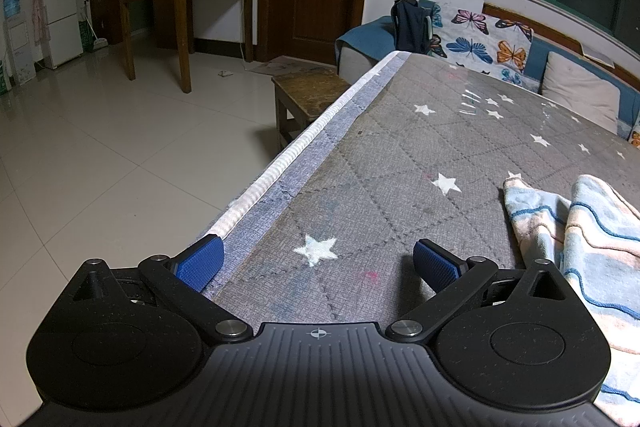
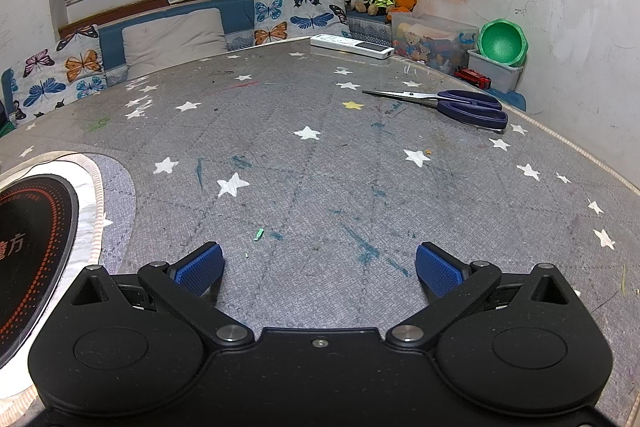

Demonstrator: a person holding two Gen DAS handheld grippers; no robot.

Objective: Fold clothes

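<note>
A crumpled pale garment with blue, pink and white stripes (image 1: 588, 251) lies on the grey star-patterned table cover (image 1: 400, 155) at the right edge of the left wrist view. My left gripper (image 1: 318, 265) is open and empty, low over the table's left edge, to the left of the garment. My right gripper (image 2: 320, 267) is open and empty over the bare star-patterned cover (image 2: 320, 155). The garment does not show in the right wrist view.
Blue-handled scissors (image 2: 460, 105) and a white remote (image 2: 352, 45) lie at the far right of the table. A round black hotplate (image 2: 28, 259) sits in the cover's cut-out at the left. A wooden stool (image 1: 308, 95) stands beside the table. A sofa with butterfly cushions (image 2: 84, 67) runs behind.
</note>
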